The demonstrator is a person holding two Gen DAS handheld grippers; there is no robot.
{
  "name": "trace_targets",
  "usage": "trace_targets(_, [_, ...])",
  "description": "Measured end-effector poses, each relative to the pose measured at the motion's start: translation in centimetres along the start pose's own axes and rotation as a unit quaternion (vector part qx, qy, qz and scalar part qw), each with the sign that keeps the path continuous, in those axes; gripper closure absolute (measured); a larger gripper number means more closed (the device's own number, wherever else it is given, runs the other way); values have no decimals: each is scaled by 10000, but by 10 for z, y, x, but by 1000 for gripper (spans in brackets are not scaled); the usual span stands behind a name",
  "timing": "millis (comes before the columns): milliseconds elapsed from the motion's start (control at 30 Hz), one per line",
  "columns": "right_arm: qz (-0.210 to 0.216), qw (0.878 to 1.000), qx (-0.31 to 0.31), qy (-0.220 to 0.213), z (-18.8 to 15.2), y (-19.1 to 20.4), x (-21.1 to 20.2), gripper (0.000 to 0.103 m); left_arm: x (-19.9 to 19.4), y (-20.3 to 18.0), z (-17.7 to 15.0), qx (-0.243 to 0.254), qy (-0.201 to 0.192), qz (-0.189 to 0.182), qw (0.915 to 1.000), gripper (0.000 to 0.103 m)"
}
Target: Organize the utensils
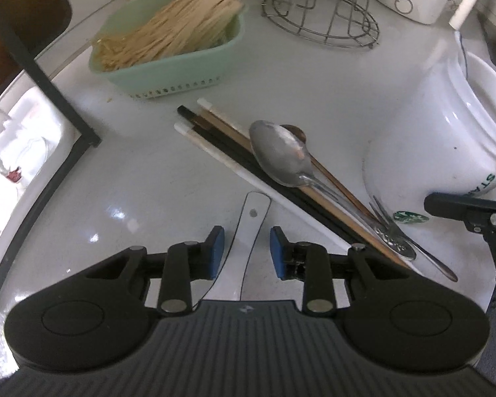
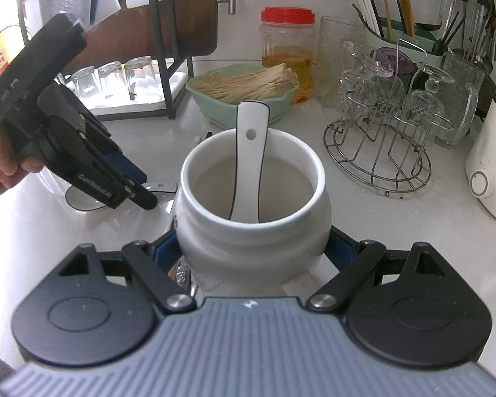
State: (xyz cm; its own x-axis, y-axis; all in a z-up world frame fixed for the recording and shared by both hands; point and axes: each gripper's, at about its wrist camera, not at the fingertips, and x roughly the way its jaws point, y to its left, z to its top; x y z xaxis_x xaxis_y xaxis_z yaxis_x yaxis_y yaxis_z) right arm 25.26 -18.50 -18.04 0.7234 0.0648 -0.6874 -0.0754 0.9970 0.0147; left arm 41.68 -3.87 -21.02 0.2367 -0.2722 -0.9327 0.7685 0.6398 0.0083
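Fingers of a hand point(image 2: 1, 152) wrap the left gripper point(image 1: 247, 248), which tilts steeply down over the tabletop point(image 1: 132, 172); its blue pads straddle a white ceramic spoon handle point(image 1: 253, 228) without seeming to touch it, though the view is tight. Right gripper point(image 2: 253, 251) clamps the white mug point(image 2: 253, 198), where another ceramic spoon point(image 2: 248, 162) stands upright. Beside the mug lie chopsticks point(image 1: 248, 162), a metal spoon point(image 1: 281, 155) and a fork point(image 1: 393, 231).
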Motion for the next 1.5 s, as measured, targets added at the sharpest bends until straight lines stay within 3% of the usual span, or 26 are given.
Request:
trace_targets(200, [0,10000,-7,-2,0,0,0,12,1,-8,4,20,95,83,9999,87])
trace_targets(433, [23,10000,-53,19,2,0,1,12,-5,-10,-3,-380,10,205,9991,87])
trace_targets(600, [52,10000,-84,8,2,0,1,12,-23,-16,-13,-839,-299,240,9957,87])
trace_targets(867, [71,9999,-155,-25,1,0,1,12,-59,-37,-23,-1367,-952,273,9856,87])
trace_targets(1133, [105,9997,-205,-50,0,0,0,12,-73,-49,-31,-2056,-1257,68,9705,87])
trace_targets(1333, [111,9996,-233,-74,0,0,0,12,-83,-57,-30,-2234,-1445,-54,9639,87])
trace_targets(1500, [138,9995,-259,-80,1,0,0,12,-86,-62,-29,-2237,-1478,-21,9634,87])
